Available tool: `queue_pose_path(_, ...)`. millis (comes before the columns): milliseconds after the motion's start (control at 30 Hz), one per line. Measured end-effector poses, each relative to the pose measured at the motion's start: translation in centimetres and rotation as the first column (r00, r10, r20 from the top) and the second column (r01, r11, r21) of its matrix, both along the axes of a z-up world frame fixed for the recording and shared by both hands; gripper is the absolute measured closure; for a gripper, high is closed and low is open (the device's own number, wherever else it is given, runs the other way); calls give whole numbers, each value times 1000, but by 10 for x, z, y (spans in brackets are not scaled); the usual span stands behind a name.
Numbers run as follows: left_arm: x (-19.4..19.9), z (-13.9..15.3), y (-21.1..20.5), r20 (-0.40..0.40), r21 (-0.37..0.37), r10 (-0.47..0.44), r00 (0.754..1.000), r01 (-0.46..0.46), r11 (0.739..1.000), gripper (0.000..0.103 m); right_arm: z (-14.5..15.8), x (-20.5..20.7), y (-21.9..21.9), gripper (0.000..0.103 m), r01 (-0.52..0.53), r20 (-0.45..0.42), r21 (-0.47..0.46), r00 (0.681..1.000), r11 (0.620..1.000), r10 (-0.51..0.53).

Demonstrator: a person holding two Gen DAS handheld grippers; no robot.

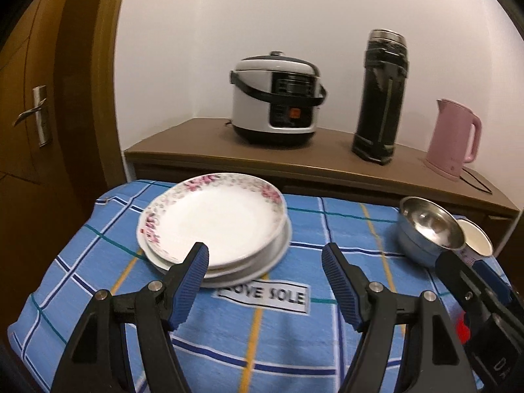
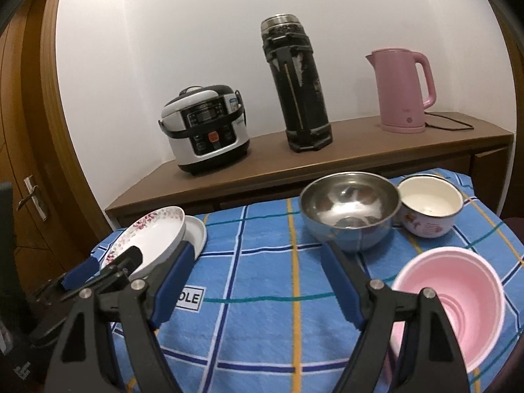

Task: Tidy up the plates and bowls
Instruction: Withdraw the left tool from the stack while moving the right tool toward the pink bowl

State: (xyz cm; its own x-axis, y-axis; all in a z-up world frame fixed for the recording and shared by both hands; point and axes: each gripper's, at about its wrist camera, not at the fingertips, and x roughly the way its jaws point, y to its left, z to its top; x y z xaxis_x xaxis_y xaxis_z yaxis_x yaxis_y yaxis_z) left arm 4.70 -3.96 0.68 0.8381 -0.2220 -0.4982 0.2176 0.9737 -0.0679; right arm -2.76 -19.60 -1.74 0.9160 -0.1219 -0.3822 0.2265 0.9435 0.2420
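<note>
Left wrist: left gripper [image 1: 265,263] spread open, empty, over cloth [image 1: 262,344]; plates [image 1: 214,226] stacked left, lower ones mostly hidden. Right wrist: right gripper [image 2: 257,267] open, empty; steel bowl [image 2: 348,208] touching mug [image 2: 430,208]; pink bowl [image 2: 458,298] partly hidden behind finger.

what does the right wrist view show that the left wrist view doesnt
Only the right wrist view shows the pink bowl, plus the enamel cup in full. Only the left wrist view shows the plate stack whole and the cloth's full label. Both share the steel bowl, rice cooker, thermos and pink kettle.
</note>
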Motion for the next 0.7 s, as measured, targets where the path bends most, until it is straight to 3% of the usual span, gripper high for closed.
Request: queue_pose_path(700, -26, -1, -65, -27, 53, -124, 992, 125, 991, 29, 4, -62, -79, 22, 145, 7, 68, 989, 987, -146)
